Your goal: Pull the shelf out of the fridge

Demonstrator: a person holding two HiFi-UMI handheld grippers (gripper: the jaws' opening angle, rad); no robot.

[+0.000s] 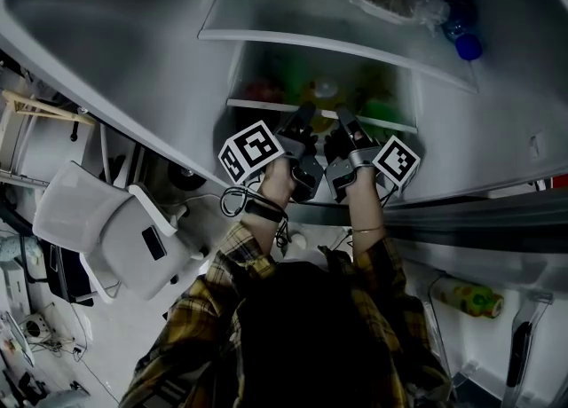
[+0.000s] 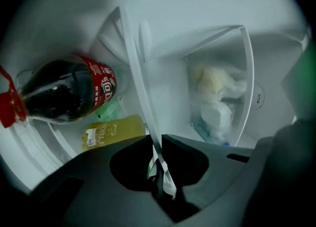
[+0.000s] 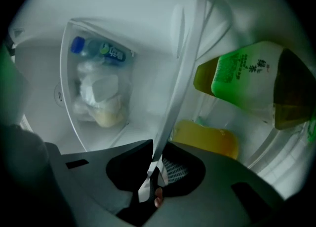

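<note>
My left claw [image 2: 156,148] and right claw [image 3: 159,152] clamped on shelf [image 1: 266,105] front rim, side by side near its middle. Paired grip, I judge, for straight level pull. Bottle [image 2: 64,95] close beside shelf.

White-edged clear shelf [image 1: 395,124] lies level, seemingly fully seated inside the fridge [image 1: 497,131].

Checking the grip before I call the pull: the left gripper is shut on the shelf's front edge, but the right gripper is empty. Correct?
Not quite. The right gripper is not empty: the right gripper view shows its jaws closed on the shelf's front edge too. The left gripper is shut on that edge, as you say.
</note>
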